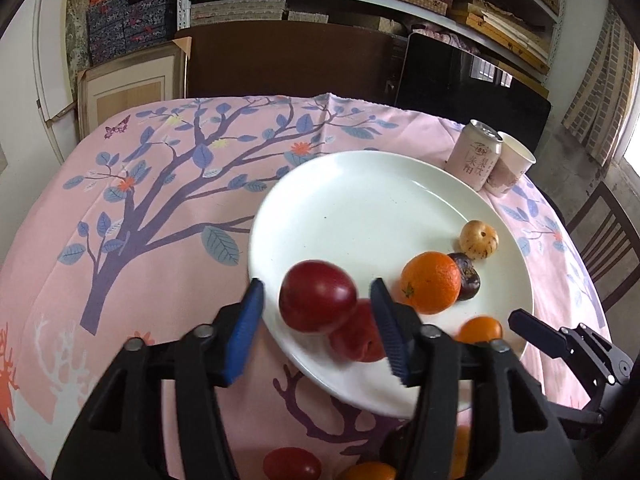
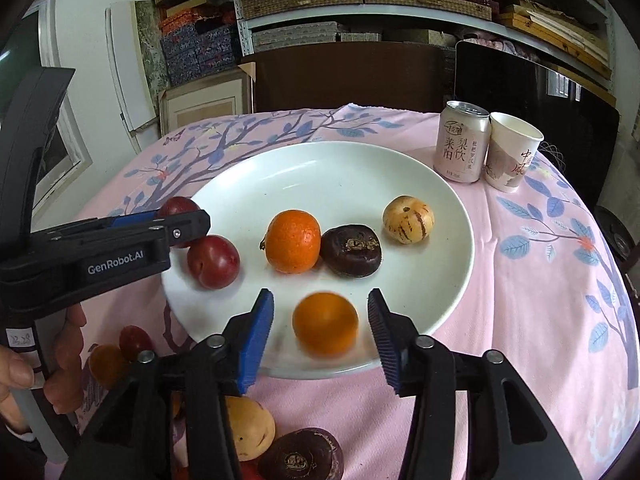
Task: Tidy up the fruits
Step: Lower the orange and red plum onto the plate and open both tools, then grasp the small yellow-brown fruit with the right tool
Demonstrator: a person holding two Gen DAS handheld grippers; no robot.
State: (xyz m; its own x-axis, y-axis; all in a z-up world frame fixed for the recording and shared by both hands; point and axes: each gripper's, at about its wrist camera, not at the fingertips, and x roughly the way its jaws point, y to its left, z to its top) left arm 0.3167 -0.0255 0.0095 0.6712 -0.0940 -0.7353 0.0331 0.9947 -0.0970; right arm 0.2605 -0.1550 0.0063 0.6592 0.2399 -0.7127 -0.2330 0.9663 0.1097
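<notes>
A white plate (image 1: 360, 208) (image 2: 340, 176) holds an orange (image 1: 431, 282) (image 2: 293, 246), a dark purple fruit (image 1: 467, 276) (image 2: 351, 250), a striped yellow fruit (image 1: 478, 239) (image 2: 408, 219) and a red plum (image 1: 356, 336) (image 2: 213, 256). My left gripper (image 1: 318, 292) (image 2: 180, 216) is open, with a blurred second red plum (image 1: 318, 297) (image 2: 178, 206) between its jaws, apart from both. My right gripper (image 2: 320, 312) (image 1: 520, 320) is open over the plate's near rim, with a blurred small orange (image 2: 325, 324) (image 1: 480, 330) between its jaws, touching neither.
More fruit lies on the pink cloth (image 2: 520, 280) near me: a red plum (image 2: 134, 342), an orange (image 2: 107, 364), a yellow fruit (image 2: 250, 428), a dark purple fruit (image 2: 302, 456). A drink can (image 2: 462, 142) and paper cup (image 2: 512, 152) stand behind the plate's right.
</notes>
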